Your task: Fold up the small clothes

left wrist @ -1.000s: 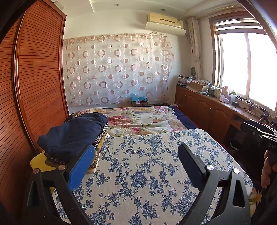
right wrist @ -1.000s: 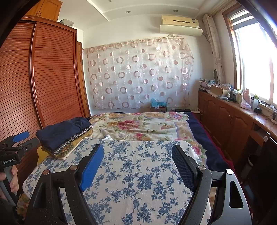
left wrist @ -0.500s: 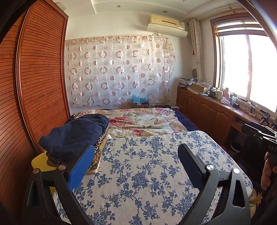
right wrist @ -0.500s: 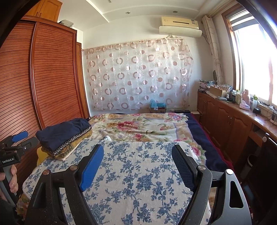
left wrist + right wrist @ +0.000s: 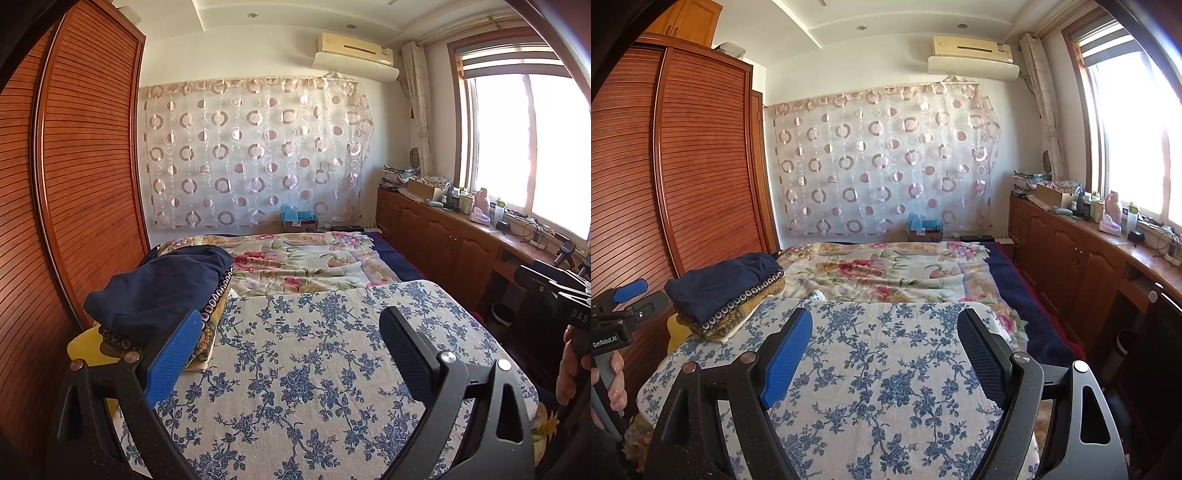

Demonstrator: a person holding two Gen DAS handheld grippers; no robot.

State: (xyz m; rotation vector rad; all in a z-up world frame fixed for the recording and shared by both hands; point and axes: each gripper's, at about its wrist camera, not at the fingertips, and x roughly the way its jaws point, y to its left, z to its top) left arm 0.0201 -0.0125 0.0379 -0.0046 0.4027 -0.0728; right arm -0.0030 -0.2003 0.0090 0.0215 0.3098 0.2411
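Left of both open grippers (image 5: 291, 332) (image 5: 886, 334) lies folded clothing (image 5: 724, 288).

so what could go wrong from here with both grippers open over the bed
1. The navy garment tops a loose pile at the bed's left edge; pulling it may drag the layers beneath off.
2. The left gripper and right gripper are empty and close; both reaching left could make them collide.

bright daylight from window (image 5: 532, 147) | glare blown out | sharp | fisheye-bent, dark corners
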